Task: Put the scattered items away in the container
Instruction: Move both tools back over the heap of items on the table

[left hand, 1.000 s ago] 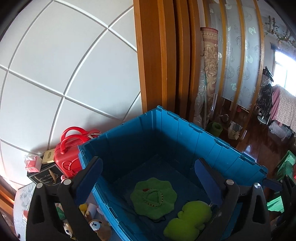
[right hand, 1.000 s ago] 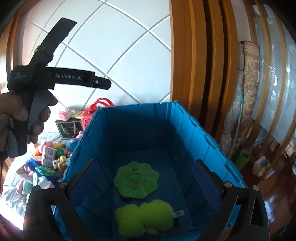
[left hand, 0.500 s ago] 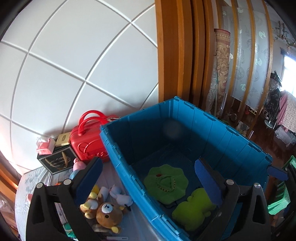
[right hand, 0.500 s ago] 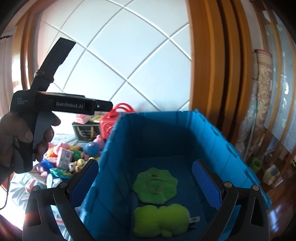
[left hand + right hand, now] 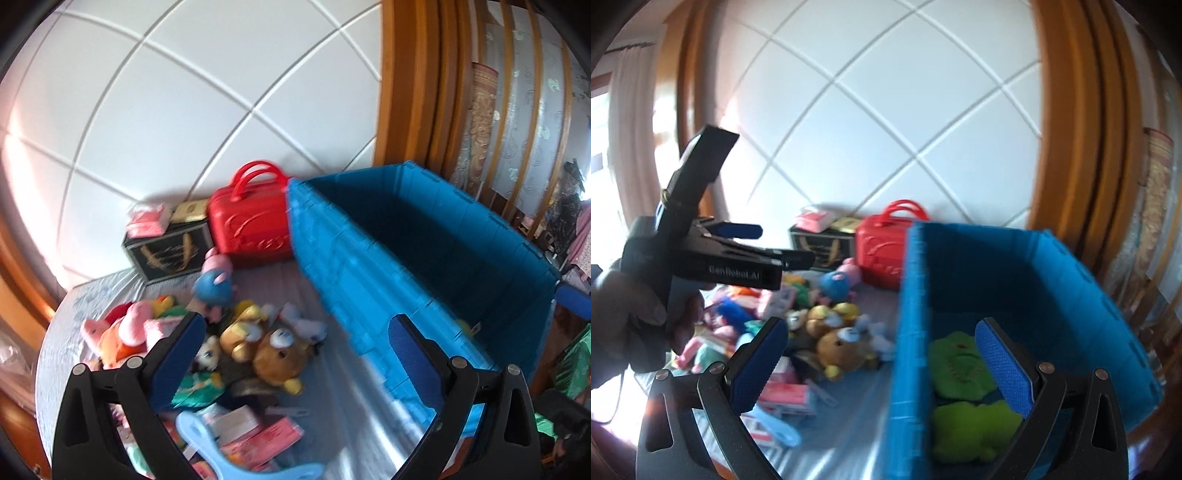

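Both tools (image 5: 295,339) (image 5: 879,354) spread empty, blurry toy pile (image 5: 255,343), blue bin (image 5: 424,266)

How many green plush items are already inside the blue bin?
2: a flat dark green plush mid-floor of the blue bin, and a lime green plush nearer the camera. Others may be hidden.

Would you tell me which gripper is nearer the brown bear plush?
Left. The left gripper points over the brown bear plush; the right gripper straddles the blue bin wall beside it.
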Motion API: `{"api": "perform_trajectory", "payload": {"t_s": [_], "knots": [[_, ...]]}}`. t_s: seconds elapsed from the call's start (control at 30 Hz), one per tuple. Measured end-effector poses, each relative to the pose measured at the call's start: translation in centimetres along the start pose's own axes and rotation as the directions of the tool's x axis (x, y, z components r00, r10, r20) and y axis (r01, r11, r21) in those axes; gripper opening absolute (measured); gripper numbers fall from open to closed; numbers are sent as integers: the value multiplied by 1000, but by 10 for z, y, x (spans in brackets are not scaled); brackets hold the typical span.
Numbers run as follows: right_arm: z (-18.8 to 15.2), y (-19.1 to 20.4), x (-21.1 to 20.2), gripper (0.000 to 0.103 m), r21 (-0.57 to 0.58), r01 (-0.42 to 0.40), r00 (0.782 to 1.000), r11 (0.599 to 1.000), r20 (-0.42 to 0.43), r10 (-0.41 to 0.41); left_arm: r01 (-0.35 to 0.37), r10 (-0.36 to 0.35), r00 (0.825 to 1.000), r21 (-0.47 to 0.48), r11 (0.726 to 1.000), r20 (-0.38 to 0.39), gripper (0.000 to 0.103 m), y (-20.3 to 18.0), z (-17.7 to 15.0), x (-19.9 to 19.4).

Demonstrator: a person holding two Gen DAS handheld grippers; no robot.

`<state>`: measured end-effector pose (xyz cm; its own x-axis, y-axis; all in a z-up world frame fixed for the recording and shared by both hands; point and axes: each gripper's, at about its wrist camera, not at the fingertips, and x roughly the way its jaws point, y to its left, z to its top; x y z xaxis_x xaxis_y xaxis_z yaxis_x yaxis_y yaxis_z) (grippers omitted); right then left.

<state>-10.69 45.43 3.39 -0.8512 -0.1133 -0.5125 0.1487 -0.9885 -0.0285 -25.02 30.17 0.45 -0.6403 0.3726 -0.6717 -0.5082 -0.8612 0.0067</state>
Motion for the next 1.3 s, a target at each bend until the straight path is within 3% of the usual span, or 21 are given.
{"api": "perform_trajectory", "payload": {"t_s": [0.3, 0.67, 1.03, 1.3], "knots": [[-15, 102, 33, 103, -72, -106, 993, 992, -59, 101, -134, 123, 987, -105, 985, -104, 101, 126, -86, -12], [-89, 210, 116, 103, -81, -203, 964, 976, -191, 184, -240, 195, 948, -160, 958, -253, 101, 226, -184, -8], [-146, 260, 194, 103, -43, -145, 946, 988, -300, 126, -299, 198, 907, -237, 924, -372, 101, 306, -277, 13], [-167, 276, 229, 96, -46, -122, 933, 991, -346, 99, -329, 198, 880, -254, 909, -431, 101, 340, -311, 51]]}}
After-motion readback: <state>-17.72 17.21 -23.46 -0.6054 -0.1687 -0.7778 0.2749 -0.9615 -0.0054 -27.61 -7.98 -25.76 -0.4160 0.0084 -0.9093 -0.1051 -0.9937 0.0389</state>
